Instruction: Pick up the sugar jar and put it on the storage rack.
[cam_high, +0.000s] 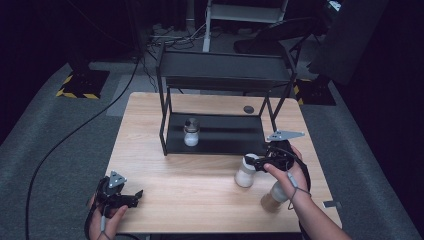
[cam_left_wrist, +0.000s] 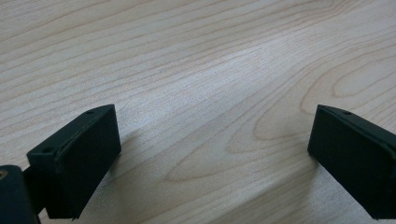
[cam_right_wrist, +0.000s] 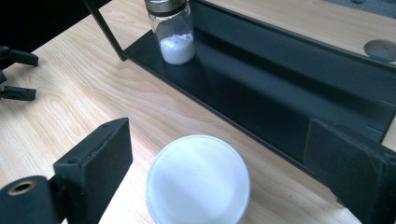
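The light wooden table (cam_high: 200, 200) carried every item, and the black two-tier metal shelf rack (cam_high: 220, 75) standing at its far centre served as my reference landmark. The rack's lower tray (cam_right_wrist: 280, 88) rested on the tabletop, with its upper shelf raised on thin black legs.

My right gripper (cam_high: 261, 163) hovered just in front of the rack's right front corner, held in my right hand (cam_high: 287, 175). Its jaws stood wide apart and gripped nothing. In the right gripper view, a white-lidded jar with pale contents (cam_right_wrist: 196, 179) sat on the table between the two black jaws, apart from both pads; the high view placed this jar (cam_high: 246, 172) near the rack's front edge, right of centre.

My left gripper (cam_high: 131, 197) lay well apart from the rack, near the table's front left corner, in my left hand (cam_high: 107, 217). Its jaws were spread wide over bare wood grain and held nothing.

A clear glass jar with a metal lid and white powder (cam_high: 191, 132) stood upright on the rack's lower tray, toward its left end. A second jar with brownish contents (cam_high: 274, 196) stood in front of the rack's right side, beside my right wrist. A small dark round disc (cam_high: 248, 109) lay on the table behind the rack's right side.
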